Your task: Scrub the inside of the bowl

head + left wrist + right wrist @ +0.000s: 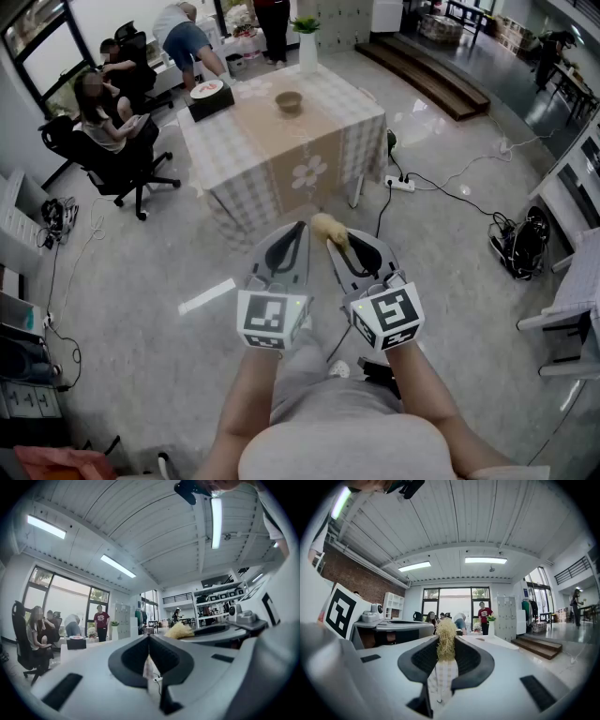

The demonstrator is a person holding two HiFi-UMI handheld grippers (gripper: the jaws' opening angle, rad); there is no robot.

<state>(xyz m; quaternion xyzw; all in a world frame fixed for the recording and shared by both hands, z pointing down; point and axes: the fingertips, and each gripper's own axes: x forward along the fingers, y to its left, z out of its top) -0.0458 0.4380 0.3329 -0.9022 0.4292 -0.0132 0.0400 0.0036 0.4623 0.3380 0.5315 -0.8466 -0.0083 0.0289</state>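
A brown bowl (pixel 289 101) stands on a table with a checked cloth (pixel 309 173), well ahead of me. Both grippers are held side by side at waist height, away from the table. My right gripper (pixel 331 244) is shut on a yellowish fibre scrubber (pixel 328 228), which sticks up from the jaw tips. In the right gripper view the scrubber (pixel 446 645) fills the gap at that gripper (pixel 446 637). My left gripper (pixel 301 229) is shut with nothing in it; its jaws meet at the tip (pixel 149 637). From the left gripper view the scrubber (pixel 178 631) shows to the right.
On the table also sit a black box with a plate (pixel 208 97) and a white vase with a plant (pixel 307 42). People sit on office chairs (pixel 117 159) at the left. A power strip and cables (pixel 400 184) lie on the floor right of the table. Steps (pixel 422 70) rise behind.
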